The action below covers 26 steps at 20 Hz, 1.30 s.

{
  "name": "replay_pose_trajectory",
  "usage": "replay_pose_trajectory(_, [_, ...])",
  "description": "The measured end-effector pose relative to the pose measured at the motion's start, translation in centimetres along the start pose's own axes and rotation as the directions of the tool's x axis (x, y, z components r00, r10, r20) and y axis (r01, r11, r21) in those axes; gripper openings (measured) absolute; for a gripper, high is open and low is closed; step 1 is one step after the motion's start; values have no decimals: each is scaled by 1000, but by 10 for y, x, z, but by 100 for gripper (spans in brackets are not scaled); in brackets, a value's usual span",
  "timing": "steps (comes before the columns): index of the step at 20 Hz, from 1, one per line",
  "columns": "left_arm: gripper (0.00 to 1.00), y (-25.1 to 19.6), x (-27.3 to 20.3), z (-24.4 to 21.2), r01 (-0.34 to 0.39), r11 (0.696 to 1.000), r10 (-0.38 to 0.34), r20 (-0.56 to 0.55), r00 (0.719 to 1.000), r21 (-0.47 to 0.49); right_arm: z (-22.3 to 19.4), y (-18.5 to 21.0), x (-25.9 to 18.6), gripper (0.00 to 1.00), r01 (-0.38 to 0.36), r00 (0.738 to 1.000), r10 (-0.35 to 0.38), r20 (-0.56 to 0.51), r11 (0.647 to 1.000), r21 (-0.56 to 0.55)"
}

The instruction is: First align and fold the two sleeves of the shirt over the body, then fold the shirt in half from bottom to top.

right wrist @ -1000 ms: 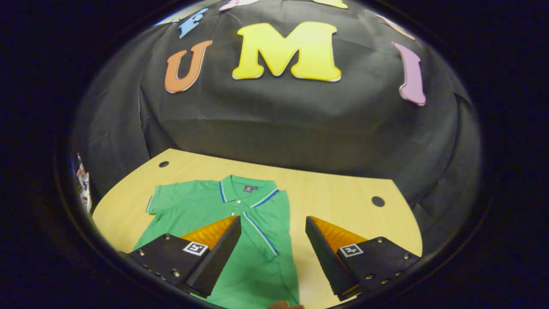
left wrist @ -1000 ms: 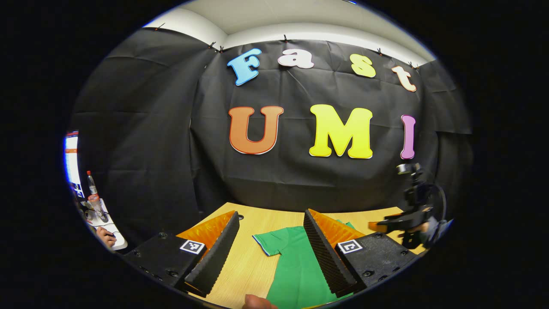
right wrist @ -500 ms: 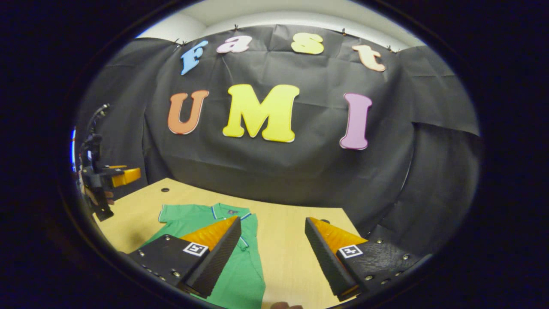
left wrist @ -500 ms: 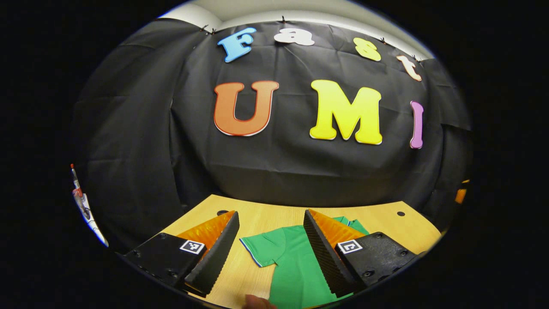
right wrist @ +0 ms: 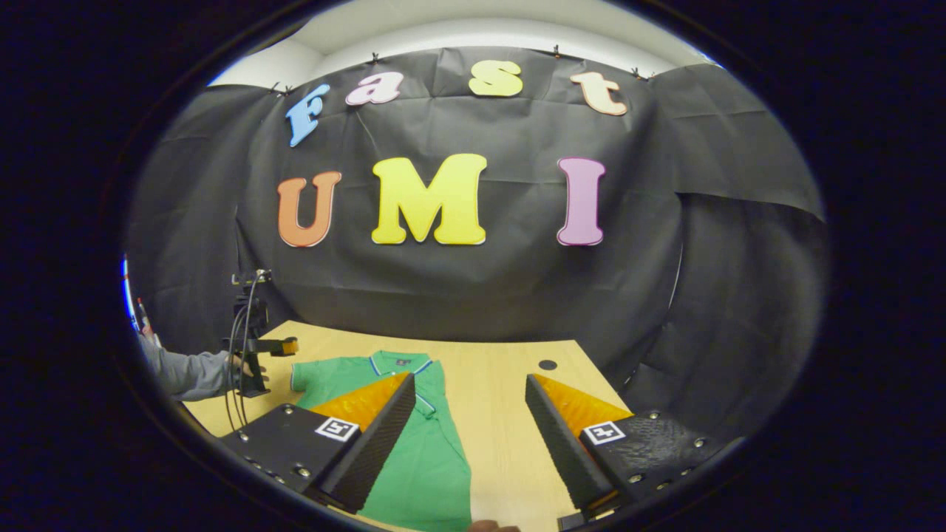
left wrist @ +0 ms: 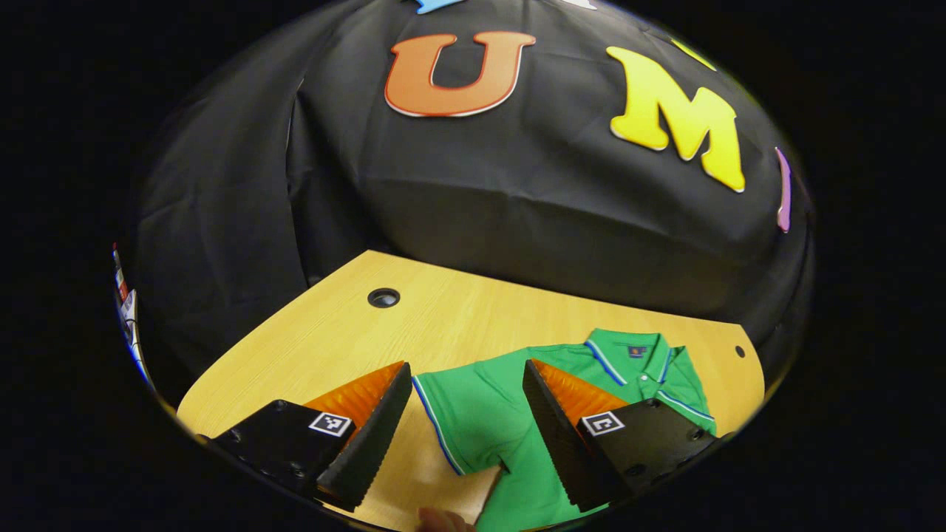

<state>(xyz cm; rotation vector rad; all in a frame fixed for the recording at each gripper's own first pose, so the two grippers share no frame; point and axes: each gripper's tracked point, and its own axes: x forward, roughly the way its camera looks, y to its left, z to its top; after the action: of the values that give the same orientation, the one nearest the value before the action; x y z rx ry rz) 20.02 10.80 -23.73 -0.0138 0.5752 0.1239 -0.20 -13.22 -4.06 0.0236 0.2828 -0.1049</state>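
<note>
In the left gripper view, the left gripper (left wrist: 458, 421) hangs with its fingers apart above the bench (left wrist: 332, 340); the green shirt (left wrist: 480, 399) lies flat at lower centre and right, its sleeve between them. In the right gripper view, a sleeved hand (right wrist: 238, 366) holds that gripper at far left, the shirt lies left of centre, and the right gripper (right wrist: 465, 436) is spread wide over the bench.

I note the polo shirt (left wrist: 488, 414) is matt knit cloth. The table (left wrist: 332, 347) shows smooth, pale wood-grain laminate. My left gripper (left wrist: 462, 432) carries ridged, matt fingers (left wrist: 366, 443). The booth wall (right wrist: 473, 295) is creased cloth.
</note>
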Motion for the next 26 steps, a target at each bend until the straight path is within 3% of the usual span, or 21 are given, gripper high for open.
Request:
replay_pose_trajectory(3, [100, 10, 35, -10, -36, 999, 37, -76, 996, 10, 3, -11, -8, 97, 32, 999, -32, -5, 999, 15])
replay_pose_trajectory(7, [96, 14, 67, -28, -59, 996, 69, -161, 985, 64, 5, -19, -13, 94, 62, 998, -62, -9, 998, 5])
replay_pose_trajectory(13, [96, 21, 88, -56, -91, 988, 121, -259, 958, 126, 1, -32, -18, 94, 93, 995, -92, -33, 995, 26])
replay_pose_trajectory(18, [96, 20, 87, -51, -93, 993, 107, -243, 964, 66, 2, -41, -12, 94, 96, 994, -92, -53, 992, 78])
replay_pose_trajectory(20, [93, 20, 86, -54, -58, 994, 80, -276, 958, 89, 1, -42, -11, 94, 100, 994, -94, -54, 989, 111])
replay_pose_trajectory(22, [49, 6, 84, -61, -27, 989, 71, -298, 952, 148, -5, -45, -11, 94, 107, 993, -99, -67, 987, 123])
replay_pose_trajectory(24, [4, -1, 91, -63, -41, 982, 93, -287, 953, 183, -7, -49, -11, 94, 116, 991, -107, -75, 984, 136])
replay_pose_trajectory(26, [4, -2, 90, -61, -37, 985, 84, -277, 957, 171, -1, -49, -16, 97, 123, 991, -116, -59, 983, 138])
